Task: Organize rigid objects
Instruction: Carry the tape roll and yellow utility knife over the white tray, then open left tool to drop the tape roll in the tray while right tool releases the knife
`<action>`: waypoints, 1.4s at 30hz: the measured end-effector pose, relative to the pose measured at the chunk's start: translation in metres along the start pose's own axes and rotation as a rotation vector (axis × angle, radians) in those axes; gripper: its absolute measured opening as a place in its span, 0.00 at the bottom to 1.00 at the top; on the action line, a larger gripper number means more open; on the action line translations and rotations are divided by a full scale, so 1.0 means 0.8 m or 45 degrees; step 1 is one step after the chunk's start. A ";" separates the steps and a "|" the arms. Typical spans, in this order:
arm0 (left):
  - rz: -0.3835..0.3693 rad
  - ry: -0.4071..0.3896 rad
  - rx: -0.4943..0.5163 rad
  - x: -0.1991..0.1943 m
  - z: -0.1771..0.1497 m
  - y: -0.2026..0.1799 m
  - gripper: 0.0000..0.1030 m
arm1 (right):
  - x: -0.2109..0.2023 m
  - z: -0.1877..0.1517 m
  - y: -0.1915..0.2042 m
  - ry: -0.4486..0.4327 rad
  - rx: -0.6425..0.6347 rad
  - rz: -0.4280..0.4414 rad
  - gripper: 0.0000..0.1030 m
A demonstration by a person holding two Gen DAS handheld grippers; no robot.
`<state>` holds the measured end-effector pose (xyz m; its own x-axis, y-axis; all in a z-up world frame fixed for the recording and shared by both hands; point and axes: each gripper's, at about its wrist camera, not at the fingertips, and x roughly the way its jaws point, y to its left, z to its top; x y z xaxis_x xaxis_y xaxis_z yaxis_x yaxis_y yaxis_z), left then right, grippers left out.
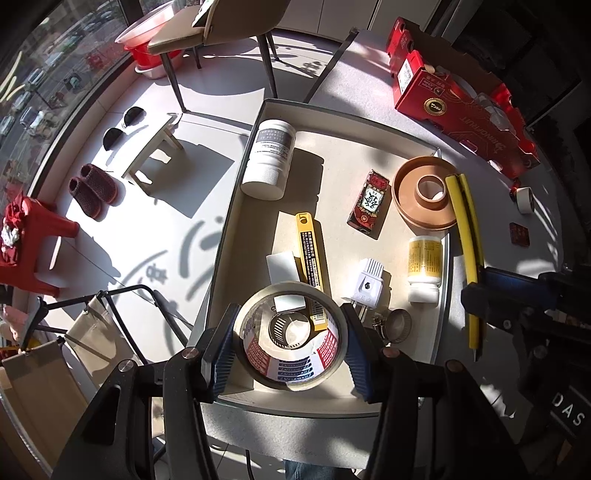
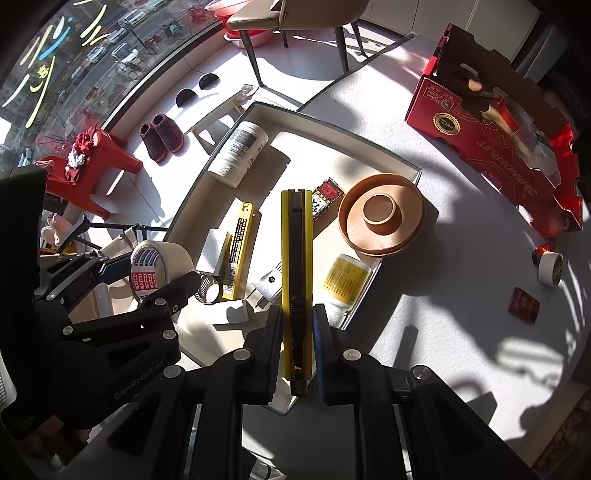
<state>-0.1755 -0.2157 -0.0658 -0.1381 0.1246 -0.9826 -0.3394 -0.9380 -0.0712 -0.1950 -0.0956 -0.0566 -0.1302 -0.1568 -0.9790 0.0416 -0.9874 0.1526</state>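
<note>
Sunlit pale floor (image 1: 207,107), curved window (image 1: 44,74), beige chair (image 1: 221,26), red stool (image 1: 33,236), grey table (image 2: 461,295).

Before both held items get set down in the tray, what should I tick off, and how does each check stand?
1. Left tool shut on the tape roll: ok, both pads press on its sides.
2. Right tool shut on the yellow utility knife: ok, pads clamp its body.
3. Free spot under the tape roll: not ok, a hose clamp and the yellow blade case show through its core.
4. Free spot under the knife: cannot tell, the knife hides the tray floor and the white plug lies close.
5. The two tools apart from each other: ok.
6. Knife blade retracted: cannot tell.
</note>
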 end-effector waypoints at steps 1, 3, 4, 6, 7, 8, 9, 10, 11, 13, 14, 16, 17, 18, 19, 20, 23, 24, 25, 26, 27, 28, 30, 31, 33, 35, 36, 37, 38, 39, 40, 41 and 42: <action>0.002 0.004 0.000 0.002 0.000 -0.001 0.55 | 0.002 0.001 0.000 0.005 0.002 0.001 0.17; 0.002 0.007 0.005 0.003 0.001 -0.003 0.55 | 0.004 0.002 -0.002 0.010 0.009 0.003 0.17; 0.004 0.007 0.006 0.003 0.001 -0.004 0.55 | 0.005 0.002 -0.002 0.011 0.012 0.004 0.17; 0.006 0.005 0.007 0.004 0.001 -0.005 0.55 | 0.006 0.003 -0.003 0.013 0.018 0.006 0.17; 0.007 0.006 0.007 0.004 0.002 -0.005 0.55 | 0.007 0.004 -0.004 0.015 0.020 0.005 0.17; 0.008 0.006 0.007 0.004 0.002 -0.005 0.55 | 0.007 0.004 -0.004 0.015 0.022 0.005 0.17; 0.011 0.006 0.007 0.004 0.002 -0.005 0.55 | 0.007 0.004 -0.005 0.015 0.024 0.005 0.17; 0.014 0.006 0.005 0.004 0.002 -0.004 0.55 | 0.007 0.004 -0.005 0.016 0.025 0.006 0.17; 0.013 0.008 0.002 0.005 0.002 -0.003 0.55 | 0.007 0.004 -0.006 0.016 0.027 0.006 0.17; 0.014 0.012 -0.002 0.006 0.002 -0.002 0.55 | 0.007 0.004 -0.005 0.018 0.024 0.006 0.17; 0.011 0.016 -0.001 0.007 0.003 -0.002 0.55 | 0.007 0.004 -0.006 0.019 0.024 0.007 0.17; 0.002 0.028 0.000 0.009 0.003 -0.003 0.55 | 0.009 0.003 -0.006 0.022 0.020 0.006 0.17; 0.003 0.029 0.006 0.010 0.003 -0.004 0.55 | 0.010 0.003 -0.006 0.024 0.015 0.003 0.17; 0.006 0.029 0.012 0.011 0.003 -0.005 0.55 | 0.011 0.004 -0.006 0.027 0.013 0.000 0.17; 0.008 0.030 0.014 0.013 0.004 -0.007 0.55 | 0.012 0.004 -0.006 0.030 0.013 0.000 0.17; 0.006 0.032 0.015 0.014 0.004 -0.007 0.55 | 0.013 0.004 -0.006 0.032 0.012 -0.001 0.17; 0.001 0.046 0.014 0.018 0.004 -0.007 0.55 | 0.018 0.006 -0.006 0.041 0.013 -0.003 0.17; -0.002 0.055 0.014 0.021 0.004 -0.008 0.55 | 0.020 0.007 -0.006 0.044 0.013 -0.004 0.17; -0.004 0.064 0.013 0.023 0.005 -0.008 0.55 | 0.023 0.007 -0.006 0.050 0.012 -0.005 0.17; -0.003 0.071 0.014 0.026 0.005 -0.008 0.55 | 0.027 0.007 -0.007 0.056 0.013 -0.007 0.17; 0.000 0.076 0.017 0.029 0.005 -0.009 0.55 | 0.030 0.008 -0.007 0.061 0.015 -0.009 0.17; 0.005 0.080 0.022 0.031 0.005 -0.011 0.55 | 0.034 0.009 -0.008 0.067 0.021 -0.008 0.17; 0.007 0.083 0.032 0.036 0.006 -0.014 0.55 | 0.043 0.011 -0.009 0.080 0.035 -0.003 0.17; 0.007 0.086 0.035 0.039 0.007 -0.015 0.55 | 0.047 0.012 -0.010 0.086 0.041 0.001 0.17; 0.001 0.095 0.036 0.045 0.007 -0.016 0.55 | 0.054 0.014 -0.009 0.096 0.043 -0.004 0.17; -0.004 0.095 0.041 0.050 0.007 -0.016 0.56 | 0.062 0.015 -0.009 0.109 0.040 -0.017 0.17; 0.000 0.098 0.048 0.052 0.007 -0.017 0.58 | 0.064 0.016 -0.010 0.106 0.042 -0.028 0.17; 0.009 0.101 0.051 0.055 0.007 -0.017 0.61 | 0.065 0.017 -0.012 0.107 0.045 -0.035 0.17; 0.016 0.109 0.048 0.057 0.007 -0.016 0.70 | 0.066 0.017 -0.014 0.110 0.051 -0.039 0.17; 0.014 0.116 0.037 0.058 0.007 -0.013 0.78 | 0.066 0.018 -0.018 0.111 0.062 -0.039 0.17; -0.009 0.123 0.017 0.059 0.007 -0.010 0.81 | 0.065 0.018 -0.021 0.110 0.073 -0.034 0.17; -0.050 0.123 0.000 0.059 0.007 -0.007 0.82 | 0.063 0.018 -0.024 0.107 0.080 -0.032 0.19; -0.074 0.118 -0.005 0.057 0.007 -0.005 0.83 | 0.060 0.019 -0.027 0.098 0.088 -0.037 0.25</action>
<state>-0.1856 -0.2049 -0.1096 -0.0318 0.1487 -0.9884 -0.3410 -0.9312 -0.1292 -0.2169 -0.0819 -0.1050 -0.0539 -0.1289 -0.9902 -0.0296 -0.9910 0.1306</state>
